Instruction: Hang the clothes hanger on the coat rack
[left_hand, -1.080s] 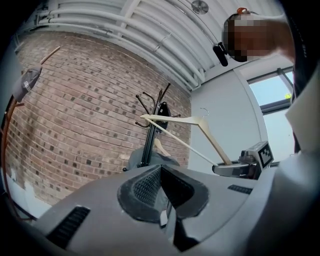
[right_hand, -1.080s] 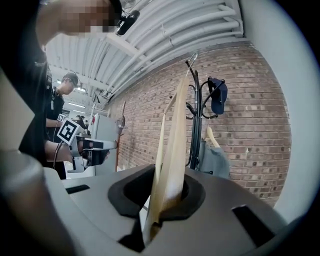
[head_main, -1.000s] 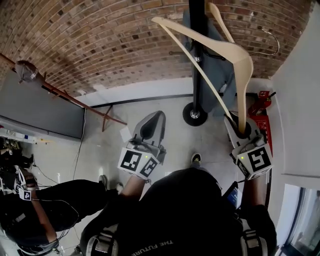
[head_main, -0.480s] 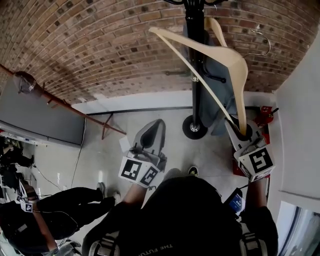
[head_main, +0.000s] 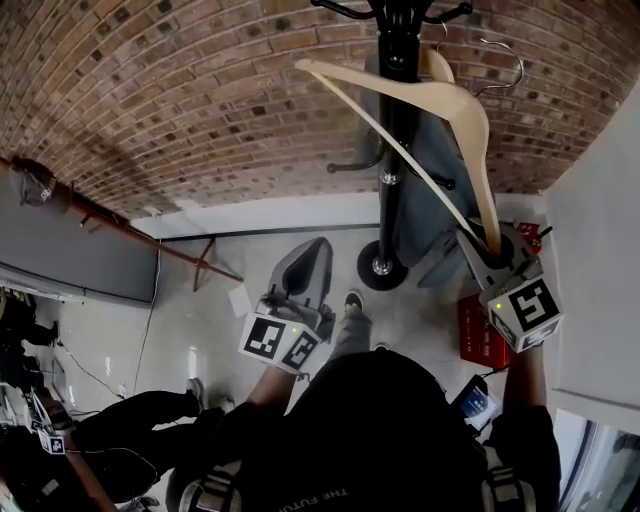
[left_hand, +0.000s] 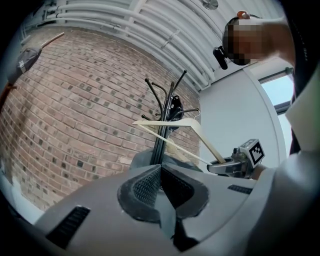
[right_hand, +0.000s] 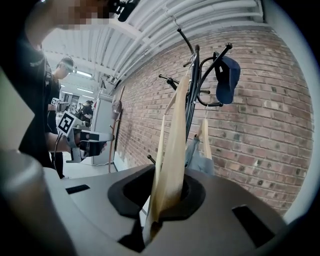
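A pale wooden clothes hanger (head_main: 455, 110) with a metal hook (head_main: 503, 62) is held up by one end in my right gripper (head_main: 492, 250), which is shut on it. The hook hangs just right of the top of the black coat rack (head_main: 396, 140), near its curved arms. In the right gripper view the hanger (right_hand: 172, 160) rises from between the jaws of the right gripper (right_hand: 167, 187) in front of the rack (right_hand: 192, 100). My left gripper (head_main: 308, 262) is lower and to the left, shut on nothing. In the left gripper view, the left gripper (left_hand: 160, 170) faces the rack (left_hand: 165, 120).
A grey garment (head_main: 440, 190) on a second hanger and a blue cap (right_hand: 227, 77) hang on the rack. A brick wall (head_main: 180, 100) stands behind it, a white wall (head_main: 600, 230) at the right. A red box (head_main: 480, 335) lies on the floor. A person (head_main: 90, 450) is at lower left.
My right gripper has lifted the hanger higher and nearer the rack's top; the hook now sits beside the rack's arms. The person has stepped closer to the rack's base. The left gripper barely moved.
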